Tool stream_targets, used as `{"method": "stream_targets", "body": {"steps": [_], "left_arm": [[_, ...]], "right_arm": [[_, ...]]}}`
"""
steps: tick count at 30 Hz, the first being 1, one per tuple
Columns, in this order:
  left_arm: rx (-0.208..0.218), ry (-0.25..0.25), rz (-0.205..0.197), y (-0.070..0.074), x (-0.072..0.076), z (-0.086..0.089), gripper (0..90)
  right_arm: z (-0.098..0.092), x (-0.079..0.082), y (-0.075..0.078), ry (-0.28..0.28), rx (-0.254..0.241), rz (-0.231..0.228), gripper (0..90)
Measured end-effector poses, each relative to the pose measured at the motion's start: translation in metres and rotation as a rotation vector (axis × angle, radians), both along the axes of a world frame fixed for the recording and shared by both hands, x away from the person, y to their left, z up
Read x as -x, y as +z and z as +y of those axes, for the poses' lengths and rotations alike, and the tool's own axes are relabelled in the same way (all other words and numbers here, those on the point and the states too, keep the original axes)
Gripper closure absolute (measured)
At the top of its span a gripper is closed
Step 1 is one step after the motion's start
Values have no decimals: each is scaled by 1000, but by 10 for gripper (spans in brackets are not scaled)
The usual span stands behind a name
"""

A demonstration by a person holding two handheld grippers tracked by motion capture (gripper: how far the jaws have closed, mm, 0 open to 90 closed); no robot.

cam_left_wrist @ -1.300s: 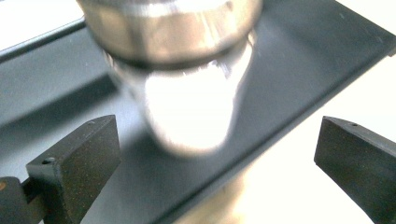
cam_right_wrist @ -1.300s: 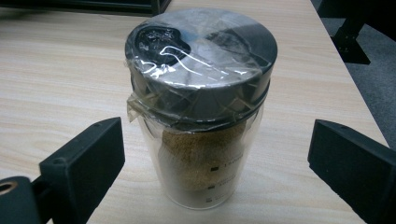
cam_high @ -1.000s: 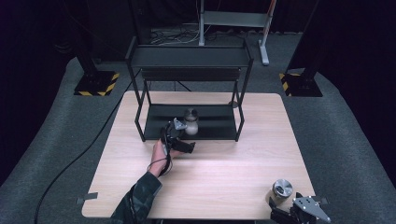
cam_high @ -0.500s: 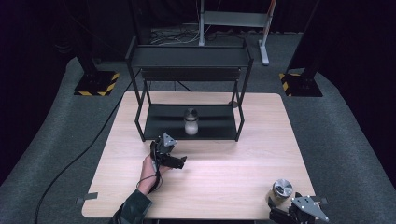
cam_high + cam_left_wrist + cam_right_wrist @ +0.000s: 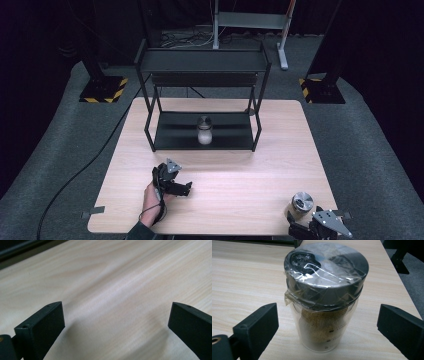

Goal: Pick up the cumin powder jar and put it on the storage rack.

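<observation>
Jaws spread wide on the right gripper [image 5: 325, 327], flanking a clear spice jar with a plastic-wrapped grey lid [image 5: 324, 292] upright at the pale wooden table [image 5: 250, 190]'s near right corner. The left gripper [image 5: 116, 322] gapes over bare wood. Farther off, a small white jar [image 5: 204, 131] stands on the black metal rack [image 5: 202, 60]'s lower shelf.
</observation>
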State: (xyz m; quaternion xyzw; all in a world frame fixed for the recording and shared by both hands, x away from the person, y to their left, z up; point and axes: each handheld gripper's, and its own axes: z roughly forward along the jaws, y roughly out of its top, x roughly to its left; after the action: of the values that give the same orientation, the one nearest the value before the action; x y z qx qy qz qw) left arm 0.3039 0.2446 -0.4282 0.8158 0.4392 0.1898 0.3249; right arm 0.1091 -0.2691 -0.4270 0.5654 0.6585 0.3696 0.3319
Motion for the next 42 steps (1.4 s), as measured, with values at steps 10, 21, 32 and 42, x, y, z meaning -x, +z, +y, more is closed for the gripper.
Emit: {"method": "stream_targets", "body": {"steps": [10, 21, 32, 42], "left_arm": [[-4, 41, -8, -2, 15, -1, 1], [38, 50, -17, -9, 19, 6, 2], [22, 47, -39, -10, 23, 2, 2], [34, 43, -24, -10, 20, 4, 2]], "right_arm": [[-1, 1, 2, 4, -1, -3, 25], [-1, 1, 5, 0, 20, -8, 25], [-7, -18, 0, 29, 13, -6, 4], [-15, -26, -5, 61, -10, -3, 128]]}}
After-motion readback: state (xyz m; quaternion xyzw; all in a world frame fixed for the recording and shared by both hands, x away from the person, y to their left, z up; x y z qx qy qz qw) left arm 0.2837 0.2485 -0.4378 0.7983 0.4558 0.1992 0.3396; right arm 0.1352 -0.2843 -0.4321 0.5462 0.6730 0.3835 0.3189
